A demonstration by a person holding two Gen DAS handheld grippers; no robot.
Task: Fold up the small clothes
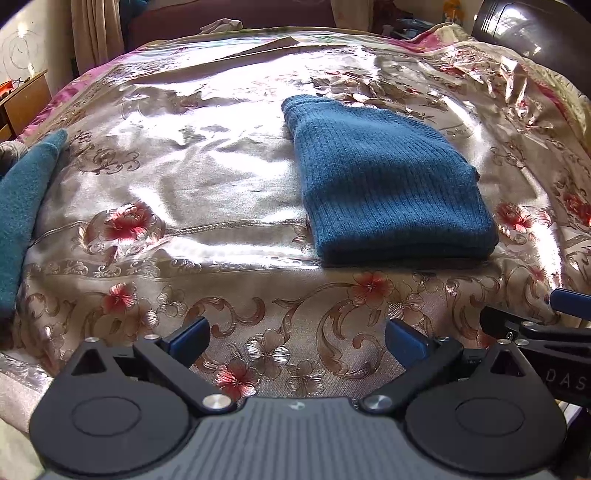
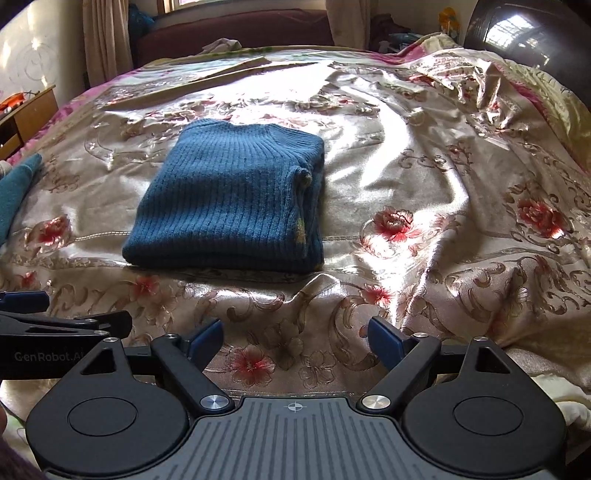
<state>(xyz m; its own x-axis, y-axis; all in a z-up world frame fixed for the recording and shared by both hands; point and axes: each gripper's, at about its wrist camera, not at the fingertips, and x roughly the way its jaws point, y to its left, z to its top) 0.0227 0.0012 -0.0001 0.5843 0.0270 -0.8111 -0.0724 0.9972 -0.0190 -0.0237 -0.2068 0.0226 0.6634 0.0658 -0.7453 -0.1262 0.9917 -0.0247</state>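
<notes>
A blue ribbed knit sweater lies folded into a compact rectangle on the floral satin bedspread. In the right wrist view the sweater sits left of centre, collar at the far end. My left gripper is open and empty, above the bed's near edge, short of the sweater. My right gripper is open and empty, also near the front edge. The right gripper shows at the right edge of the left wrist view, and the left gripper at the left edge of the right wrist view.
A teal garment lies at the bed's left edge; it also shows in the right wrist view. A wooden bedside cabinet stands at far left. A dark sofa and curtains are beyond the bed. The bedspread is rumpled at far right.
</notes>
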